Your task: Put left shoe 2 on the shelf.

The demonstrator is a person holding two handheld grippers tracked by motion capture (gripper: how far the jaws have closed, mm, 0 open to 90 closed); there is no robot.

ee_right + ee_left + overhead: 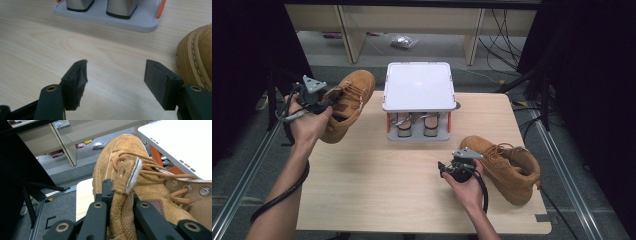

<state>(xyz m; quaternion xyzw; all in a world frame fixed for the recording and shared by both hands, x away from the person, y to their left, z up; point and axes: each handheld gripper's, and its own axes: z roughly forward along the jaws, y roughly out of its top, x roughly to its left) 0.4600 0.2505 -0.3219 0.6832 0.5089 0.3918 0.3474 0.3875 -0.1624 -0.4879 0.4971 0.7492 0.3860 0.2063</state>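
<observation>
A tan suede boot [348, 102] is held up above the table's left edge, toe pointing away. My left gripper [323, 102] is shut on the boot's tongue [126, 182], which stands pinched between the black jaws in the left gripper view. A second tan boot [507, 167] lies on the table at the right, toe toward the middle. My right gripper [443, 169] hovers low over the wood just left of that boot, open with nothing between its fingers [77, 82]; the boot's toe and sole [197, 57] sit at its right.
A small rack with a white top [418, 85], orange posts and a grey base [140, 21] stands at the table's back centre, with two metal-clad items underneath. Table legs, cables and a plastic bag [404, 41] lie on the floor beyond.
</observation>
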